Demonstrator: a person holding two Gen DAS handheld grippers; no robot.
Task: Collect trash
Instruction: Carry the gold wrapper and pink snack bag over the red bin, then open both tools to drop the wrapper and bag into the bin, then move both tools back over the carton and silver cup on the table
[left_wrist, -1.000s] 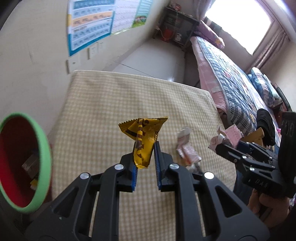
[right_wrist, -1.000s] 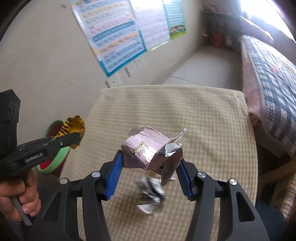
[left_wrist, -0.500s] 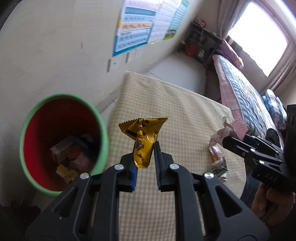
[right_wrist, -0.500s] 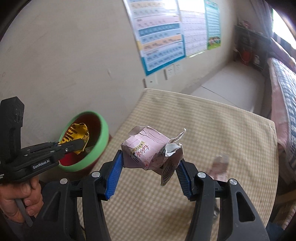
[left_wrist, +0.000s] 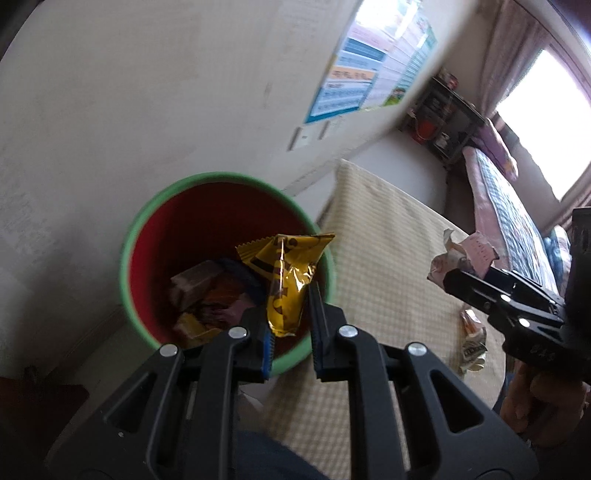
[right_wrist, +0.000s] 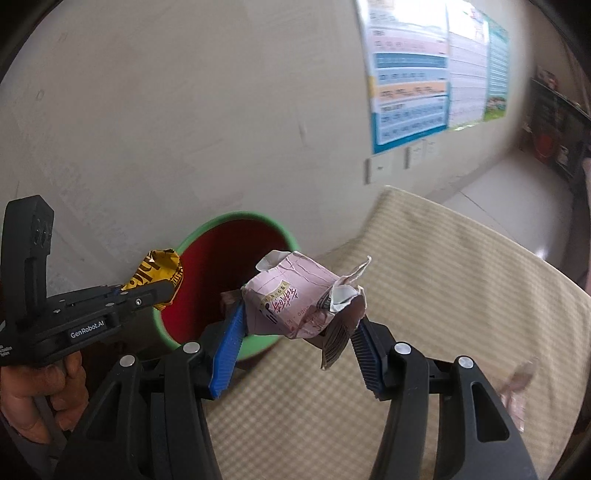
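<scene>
The left tool (left_wrist: 290, 334) pinches a yellow wrapper (left_wrist: 286, 280) directly over the green-rimmed red bin (left_wrist: 162, 206) ahead of it. The right tool (right_wrist: 295, 345) clamps a crumpled pink carton (right_wrist: 295, 295) at the tabletop (right_wrist: 461, 277) edge, the bin just ahead-left.

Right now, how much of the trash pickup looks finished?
Partly done. The green-rimmed bin already holds several wrappers. In hand: the left gripper pinches a yellow snack wrapper over the bin's mouth, and the right gripper clamps a crumpled pink carton near it. Left: dropping both, plus at least one wrapper lying on the checked tablecloth.
</scene>
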